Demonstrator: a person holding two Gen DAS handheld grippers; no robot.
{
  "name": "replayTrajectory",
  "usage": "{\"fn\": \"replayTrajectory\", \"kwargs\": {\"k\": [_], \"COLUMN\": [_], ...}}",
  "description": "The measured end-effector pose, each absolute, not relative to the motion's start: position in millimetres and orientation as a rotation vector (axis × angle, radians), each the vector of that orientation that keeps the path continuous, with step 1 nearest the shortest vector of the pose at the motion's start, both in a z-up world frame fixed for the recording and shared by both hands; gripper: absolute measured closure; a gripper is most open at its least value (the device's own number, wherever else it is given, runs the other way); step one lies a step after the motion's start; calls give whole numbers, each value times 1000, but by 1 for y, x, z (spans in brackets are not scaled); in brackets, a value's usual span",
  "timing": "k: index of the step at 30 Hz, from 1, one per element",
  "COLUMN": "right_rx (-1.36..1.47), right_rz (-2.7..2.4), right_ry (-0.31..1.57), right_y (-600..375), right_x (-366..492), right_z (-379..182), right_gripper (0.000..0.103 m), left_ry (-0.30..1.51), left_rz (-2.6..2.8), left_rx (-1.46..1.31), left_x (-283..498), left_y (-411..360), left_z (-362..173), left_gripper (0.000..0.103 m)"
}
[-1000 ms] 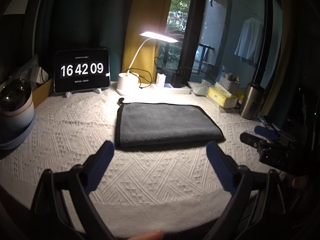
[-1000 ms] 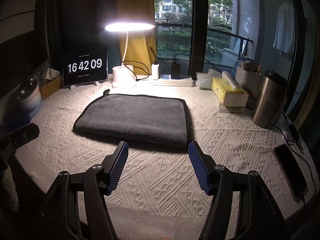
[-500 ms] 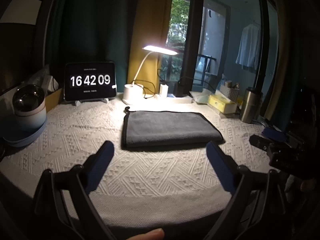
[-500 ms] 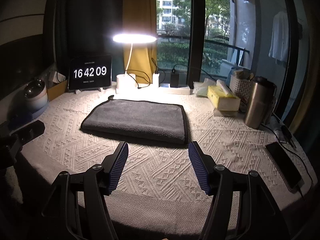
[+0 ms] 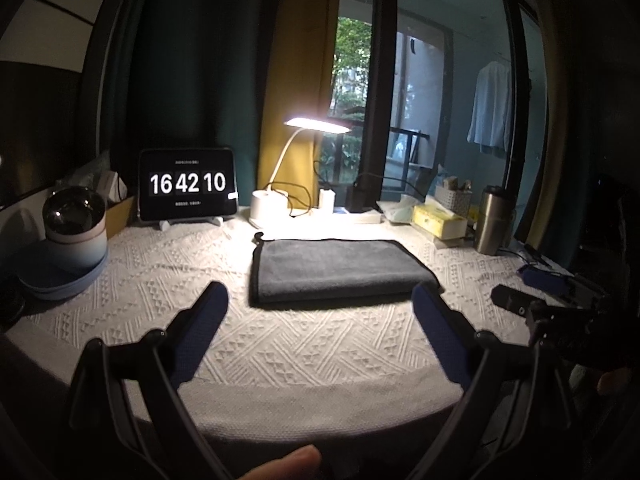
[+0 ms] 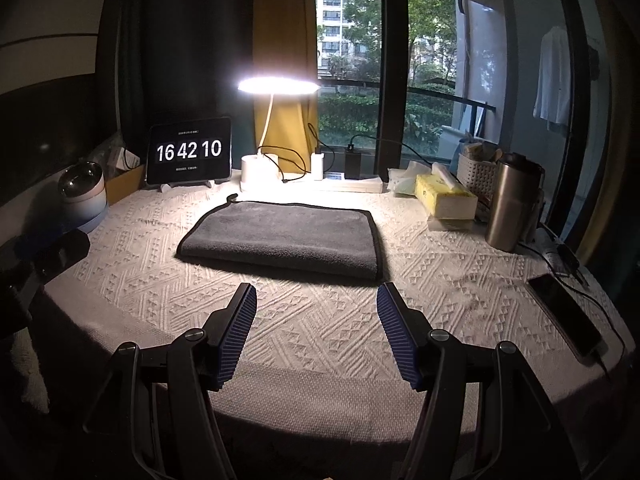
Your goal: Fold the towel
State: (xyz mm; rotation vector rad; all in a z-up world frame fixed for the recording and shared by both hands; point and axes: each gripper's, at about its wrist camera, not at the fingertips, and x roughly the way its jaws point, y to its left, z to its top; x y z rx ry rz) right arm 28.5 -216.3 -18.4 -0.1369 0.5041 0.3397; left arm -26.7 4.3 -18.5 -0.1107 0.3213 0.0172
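Observation:
A dark grey towel [image 5: 340, 270] with black edging lies folded flat in a rectangle in the middle of the table, under the lamp; it also shows in the right wrist view [image 6: 286, 238]. My left gripper [image 5: 320, 320] is open and empty, held over the table's front edge, well short of the towel. My right gripper [image 6: 316, 320] is open and empty, also back near the front edge. The right gripper also shows at the right of the left wrist view [image 5: 532, 296]. Neither gripper touches the towel.
A white textured cloth [image 6: 320, 312] covers the table. At the back stand a clock tablet [image 6: 189, 151], a lit desk lamp [image 6: 260, 168], a tissue box [image 6: 444, 200] and a steel tumbler [image 6: 512, 204]. A bowl-shaped device [image 5: 74, 220] sits left; a phone [image 6: 566, 314] lies right.
Both grippers have drawn back from the towel and risen, still open. The towel has not moved. The clock went from 16:42:09 to 16:42:10.

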Motion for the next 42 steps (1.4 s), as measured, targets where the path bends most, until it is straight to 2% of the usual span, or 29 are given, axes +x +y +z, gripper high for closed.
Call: {"fn": "replayTrajectory", "kwargs": {"k": [42], "right_rx": [-129], "right_rz": [356], "right_ry": [473], "right_y": [-214], "right_x": [19], "right_z": [-12], "right_gripper": [37], "left_ry": [303], "left_rz": [35], "left_rx": [-119], "left_x": [-33], "left_y": [7], "left_z": [-17], "left_gripper": [9]}}
